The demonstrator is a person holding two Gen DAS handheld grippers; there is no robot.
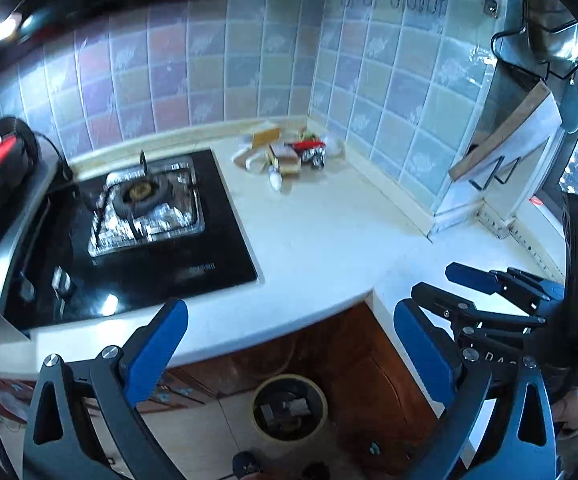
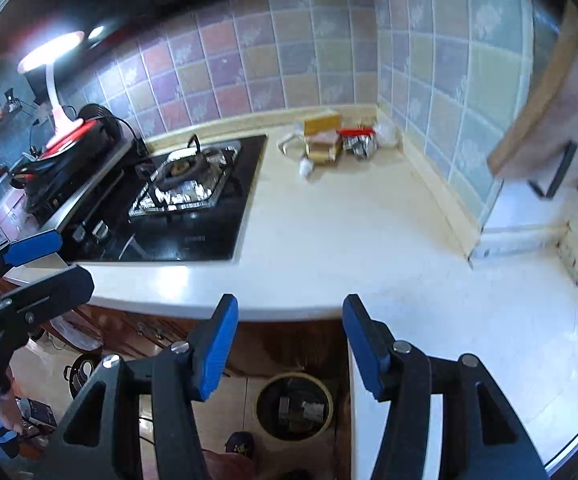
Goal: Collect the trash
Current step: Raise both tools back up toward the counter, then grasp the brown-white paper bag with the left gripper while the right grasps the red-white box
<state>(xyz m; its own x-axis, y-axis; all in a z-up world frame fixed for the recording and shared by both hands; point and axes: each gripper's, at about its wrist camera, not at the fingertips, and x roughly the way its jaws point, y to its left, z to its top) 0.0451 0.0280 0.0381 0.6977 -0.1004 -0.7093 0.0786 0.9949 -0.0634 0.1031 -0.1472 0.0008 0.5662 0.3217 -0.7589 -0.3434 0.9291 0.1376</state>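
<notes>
One trash pile (image 1: 285, 156) lies far ahead of both released grippers (image 1: 289, 344) (image 2: 289, 344); one bin (image 2: 295, 406) sits below, one stove (image 1: 145, 208) left.

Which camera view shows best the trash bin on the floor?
The right wrist view: the trash bin sits between the open right gripper fingers, rim complete. The left wrist view shows it too, equally whole but slightly smaller.
</notes>
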